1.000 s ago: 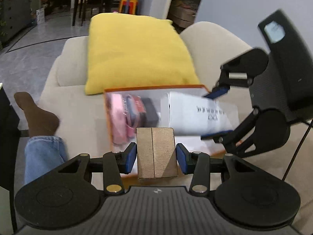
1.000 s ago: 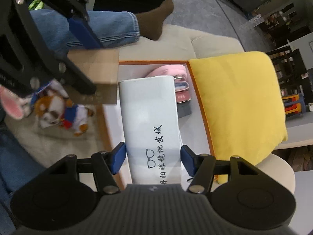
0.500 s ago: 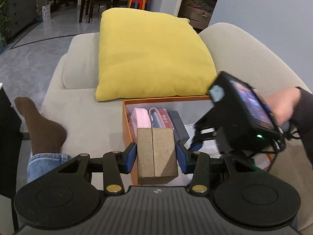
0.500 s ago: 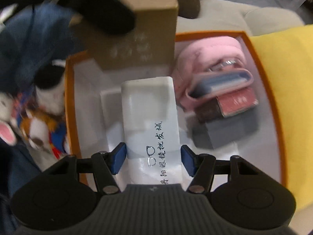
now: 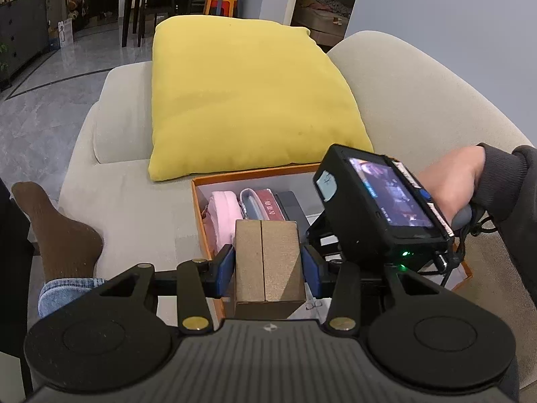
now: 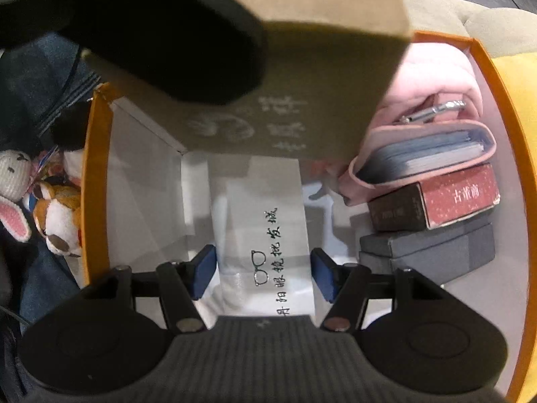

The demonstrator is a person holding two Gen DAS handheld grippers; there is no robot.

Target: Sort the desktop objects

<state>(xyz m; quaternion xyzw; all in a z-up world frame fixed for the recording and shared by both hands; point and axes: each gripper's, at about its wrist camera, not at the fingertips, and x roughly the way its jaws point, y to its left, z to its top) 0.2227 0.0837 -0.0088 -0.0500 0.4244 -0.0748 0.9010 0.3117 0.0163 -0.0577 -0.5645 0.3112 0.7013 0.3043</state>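
My left gripper [image 5: 266, 267] is shut on a brown cardboard box [image 5: 268, 262] and holds it over the near left edge of the orange storage box [image 5: 198, 208]. My right gripper [image 6: 261, 273] reaches down into the orange box [image 6: 89, 174]. Its blue pads [image 6: 203, 270] stand a little off both sides of a white glasses case with black print [image 6: 265, 235], which appears to rest on the box floor. The brown box [image 6: 302, 77] hangs blurred just above it in the right wrist view.
Inside the orange box lie a pink pouch [image 6: 436, 77], a pink card holder [image 6: 433, 154], a red and brown box [image 6: 436, 201] and a grey box [image 6: 426, 252]. A yellow cushion [image 5: 245, 90] lies behind on the beige sofa [image 5: 419, 100]. Plush toys [image 6: 37, 208] sit left.
My right gripper has gone down into the orange box with the white case, and its pads now stand off the case. My left gripper has carried the brown box to the box's edge.
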